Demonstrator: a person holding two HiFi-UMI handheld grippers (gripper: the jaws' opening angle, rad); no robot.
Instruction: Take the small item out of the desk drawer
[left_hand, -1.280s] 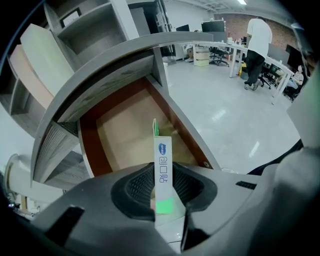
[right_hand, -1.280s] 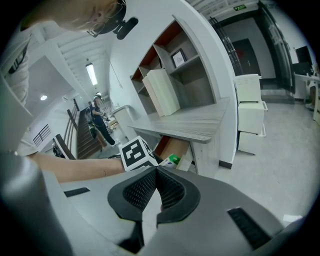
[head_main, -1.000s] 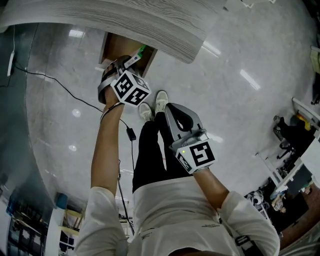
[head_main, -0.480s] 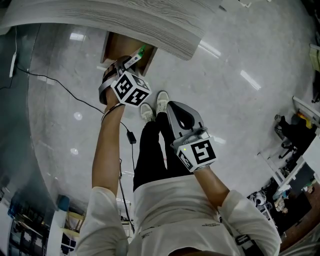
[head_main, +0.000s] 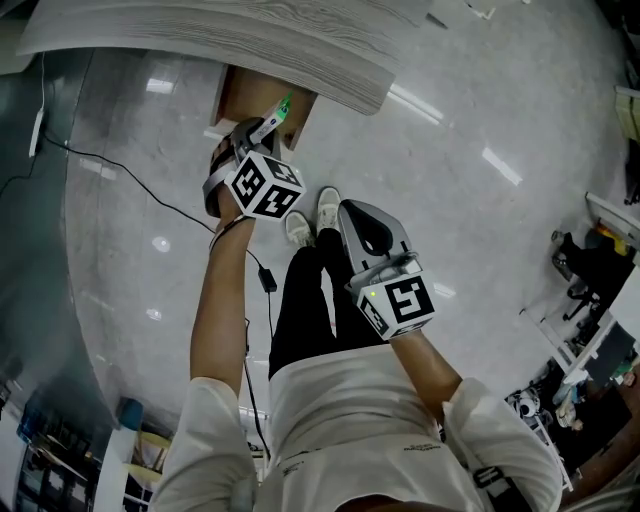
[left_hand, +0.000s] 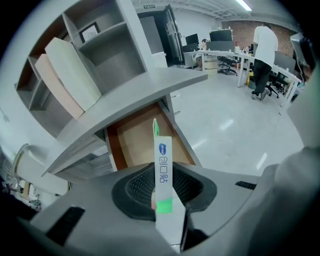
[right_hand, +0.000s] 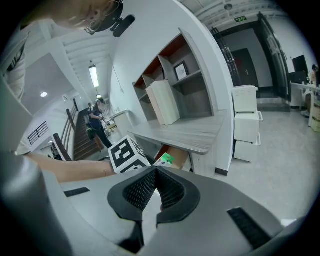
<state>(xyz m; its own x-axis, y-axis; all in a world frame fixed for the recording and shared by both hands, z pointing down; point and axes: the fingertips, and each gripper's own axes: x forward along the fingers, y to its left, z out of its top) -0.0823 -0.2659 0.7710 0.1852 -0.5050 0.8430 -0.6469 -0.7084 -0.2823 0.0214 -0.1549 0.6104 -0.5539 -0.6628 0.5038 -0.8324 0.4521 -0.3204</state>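
White box (left_hand: 163, 167) with green band, brown drawer (left_hand: 134, 141), grey wood-grain desk (head_main: 250, 40)

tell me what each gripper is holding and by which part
The left gripper holds a slim white-and-green box by one end, with its jaws closed on the sides near a green band. The right gripper holds nothing, jaws together.

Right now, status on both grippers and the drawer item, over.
Left gripper shut on small white-green box, open drawer just beyond. Right gripper shut, empty. Nothing seen in the way.
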